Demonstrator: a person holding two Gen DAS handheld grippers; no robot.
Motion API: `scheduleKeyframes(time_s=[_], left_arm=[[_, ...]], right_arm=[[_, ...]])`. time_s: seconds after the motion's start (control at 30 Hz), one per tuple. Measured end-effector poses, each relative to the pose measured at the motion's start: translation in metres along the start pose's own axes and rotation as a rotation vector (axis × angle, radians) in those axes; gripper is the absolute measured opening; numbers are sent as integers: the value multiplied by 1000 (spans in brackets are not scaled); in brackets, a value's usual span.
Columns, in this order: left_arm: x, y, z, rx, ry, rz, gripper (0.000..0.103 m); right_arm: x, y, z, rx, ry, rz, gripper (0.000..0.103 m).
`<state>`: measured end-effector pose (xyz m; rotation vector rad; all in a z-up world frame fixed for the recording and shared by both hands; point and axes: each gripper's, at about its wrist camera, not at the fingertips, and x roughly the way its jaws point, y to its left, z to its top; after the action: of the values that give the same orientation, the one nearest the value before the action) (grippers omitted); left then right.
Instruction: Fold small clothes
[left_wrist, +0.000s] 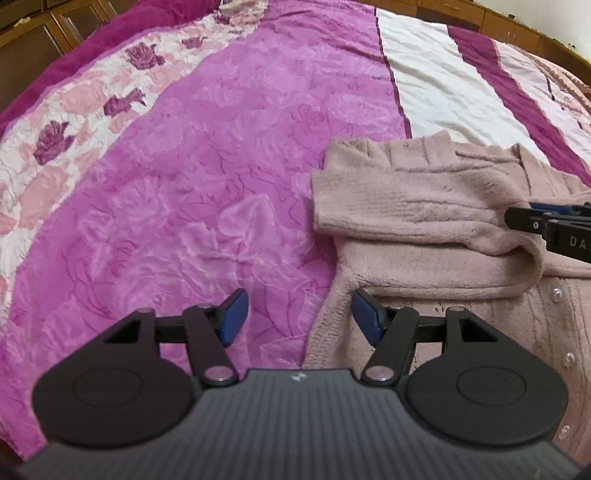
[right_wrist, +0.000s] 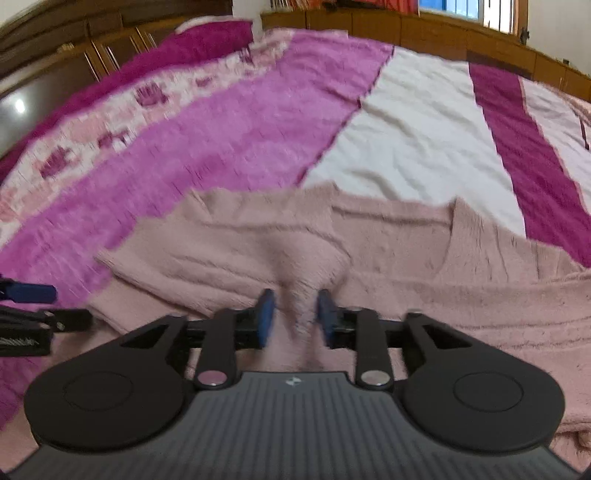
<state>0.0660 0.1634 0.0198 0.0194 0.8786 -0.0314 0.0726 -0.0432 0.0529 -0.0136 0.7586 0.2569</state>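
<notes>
On the magenta bedspread (left_wrist: 221, 166), the left gripper (left_wrist: 297, 319) gapes empty at the pink cardigan's (left_wrist: 424, 206) near-left edge, while only the right wrist view shows the right gripper (right_wrist: 293, 317) half-open, astride a pinched-up ridge.

The cardigan (left_wrist: 424, 221) lies on the bedspread (left_wrist: 221, 166), its sleeve (left_wrist: 406, 206) folded across its front.

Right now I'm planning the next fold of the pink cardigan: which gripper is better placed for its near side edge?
Left. The left gripper hangs open right at the cardigan's side edge; the right gripper sits mid-garment at the folded sleeve.
</notes>
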Motion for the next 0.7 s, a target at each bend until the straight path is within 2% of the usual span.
scheduleKeyframes(time_s=[0.07,0.17,0.27,0.53,0.7], left_arm=[[-6,4,2,3,-11,-1,64],[-10,12,6,-11,-14,-3,64],[-9,21,5,-19,-10,20,64],[-3,42,-8,-58,14,44,64],[-3,44,-9,-71,7,35,64]], right_arm=[[-13,13,2,-15,-44,17,56],[-25,37,6,-48,-74,68,57],[-21,63,8,-93,-65,126,57],[22,108,5,-109,4,221,57],[51,123,5,-146,-7,190,56]])
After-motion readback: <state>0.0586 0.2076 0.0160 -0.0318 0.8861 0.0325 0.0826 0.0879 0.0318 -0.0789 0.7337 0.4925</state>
